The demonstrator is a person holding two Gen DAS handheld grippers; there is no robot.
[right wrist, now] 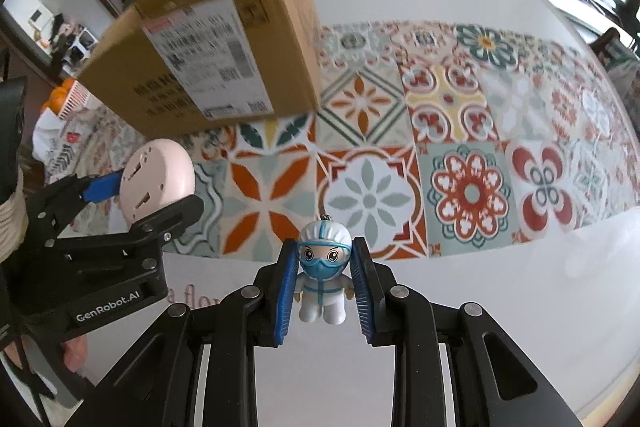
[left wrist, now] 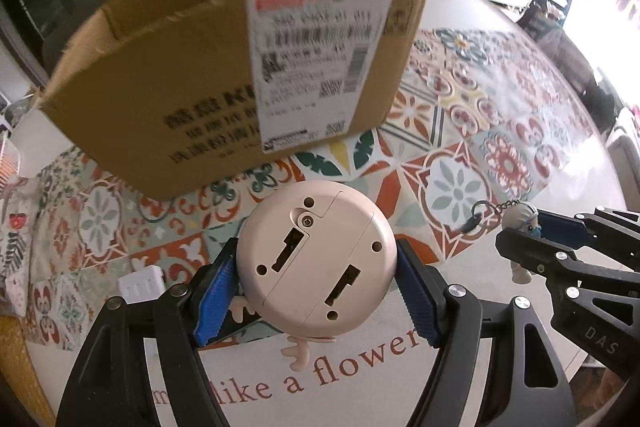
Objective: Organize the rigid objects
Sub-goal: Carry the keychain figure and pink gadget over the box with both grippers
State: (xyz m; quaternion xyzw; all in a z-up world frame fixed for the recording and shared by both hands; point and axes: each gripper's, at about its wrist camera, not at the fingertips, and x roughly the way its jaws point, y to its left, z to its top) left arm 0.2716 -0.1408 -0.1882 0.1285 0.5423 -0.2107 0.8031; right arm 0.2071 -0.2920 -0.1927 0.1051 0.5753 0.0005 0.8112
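Fingers: left gripper (left wrist: 316, 291), blue pads clamped on either flank of a round pink toy (left wrist: 316, 259), its base towards the lens and small antler-like parts hanging below. Right gripper (right wrist: 323, 291), pads closed tight on a small medic figurine (right wrist: 323, 271) in white suit, blue mask and goggles, a keyring chain at its head.

Location, relative to the cardboard box (left wrist: 224, 67): both items are held clear of the patterned tablecloth (right wrist: 460, 147), on the near side of the box; the pink toy is just in front of its labelled face, the figurine further right. The box's open top faces upward.

Handling, as judged: the step is carrying both to the box. Lift above the rim before crossing, one hand at a time to avoid the grippers colliding, and lower well inside before releasing. The round toy may slip; keep the grip level.

Writing: "GenRobot.AI" and "DAS" on the grippers; "like a flower" on the tabletop mat. The shipping label and the black print on the box are too blurred to read.
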